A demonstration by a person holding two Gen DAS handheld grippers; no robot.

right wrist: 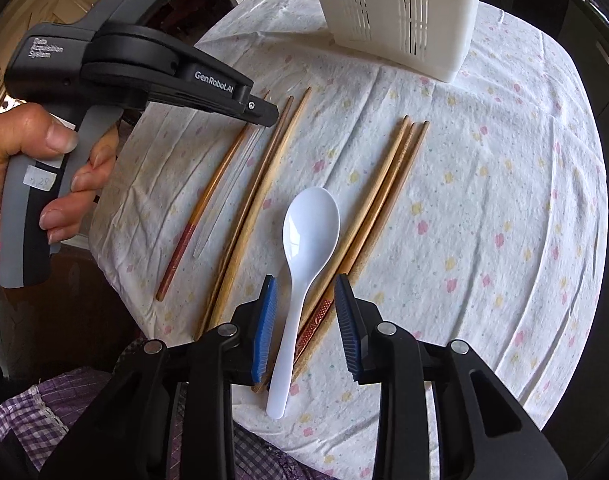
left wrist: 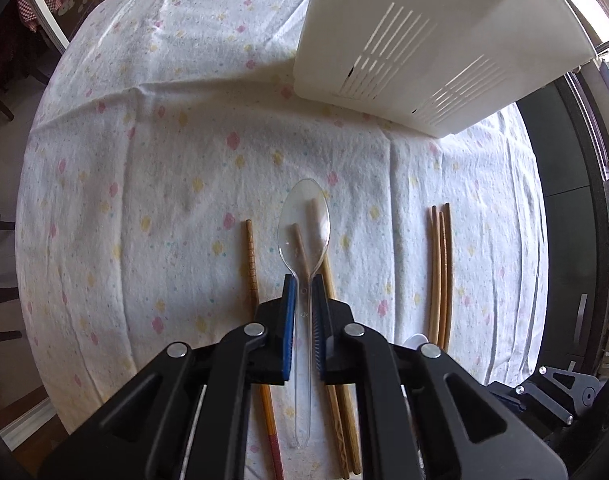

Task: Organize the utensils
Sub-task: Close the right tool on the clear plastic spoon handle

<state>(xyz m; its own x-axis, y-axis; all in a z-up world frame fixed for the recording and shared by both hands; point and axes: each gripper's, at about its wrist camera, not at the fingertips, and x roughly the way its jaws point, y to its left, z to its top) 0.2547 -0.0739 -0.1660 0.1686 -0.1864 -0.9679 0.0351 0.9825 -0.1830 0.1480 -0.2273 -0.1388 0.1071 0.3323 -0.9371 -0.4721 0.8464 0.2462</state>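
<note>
The left gripper (left wrist: pixel 303 280) is closed on the handle of a clear plastic spoon (left wrist: pixel 304 232), whose bowl sticks out beyond the fingertips. Under it, wooden chopsticks (left wrist: pixel 251 260) lie on the desk, covered by a flowered cloth (left wrist: pixel 152 152). A white slotted basket (left wrist: pixel 416 48) stands far ahead, to the right of this gripper. The right gripper (right wrist: pixel 306 284) is partly open, its blue pads on either side of a white spoon (right wrist: pixel 310 224) that lies on the cloth; the pads do not touch it. Three more chopsticks (right wrist: pixel 400 160) lie just right of this spoon.
</note>
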